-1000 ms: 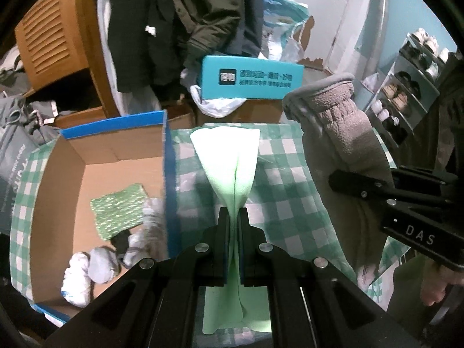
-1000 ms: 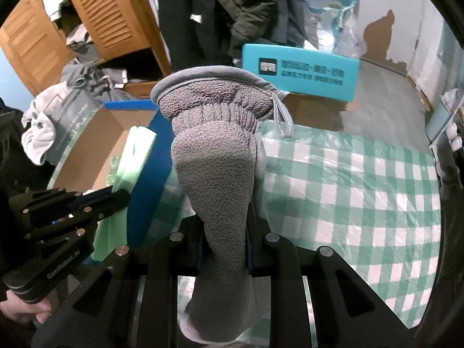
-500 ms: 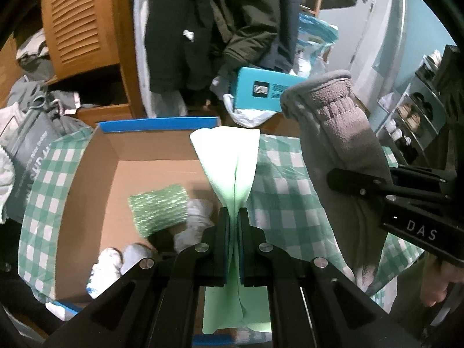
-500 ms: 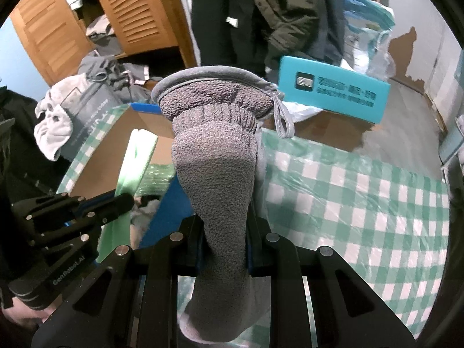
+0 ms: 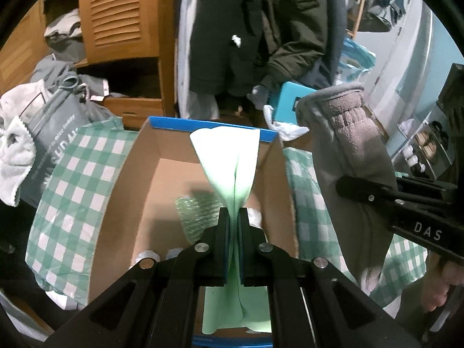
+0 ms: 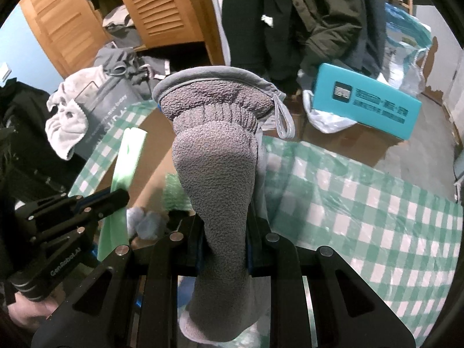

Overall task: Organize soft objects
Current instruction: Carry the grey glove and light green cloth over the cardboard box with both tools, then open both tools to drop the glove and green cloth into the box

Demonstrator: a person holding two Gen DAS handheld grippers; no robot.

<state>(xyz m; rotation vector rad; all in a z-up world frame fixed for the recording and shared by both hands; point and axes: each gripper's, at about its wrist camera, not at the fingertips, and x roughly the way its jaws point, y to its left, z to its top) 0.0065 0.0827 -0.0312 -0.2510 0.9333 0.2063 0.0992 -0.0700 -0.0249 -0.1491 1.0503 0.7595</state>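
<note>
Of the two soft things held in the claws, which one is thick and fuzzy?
The grey fleece mitt in the right claw. The pale green cloth in the left claw is thin and smooth.

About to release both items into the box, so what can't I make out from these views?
- Cardboard box floor, left wrist view: the green cloth and jaws hide the middle; bubble wrap is blurred.
- Box, right wrist view: mostly behind the grey mitt.
- Lower ends of cloth and mitt: hidden behind the gripper bodies.
</note>
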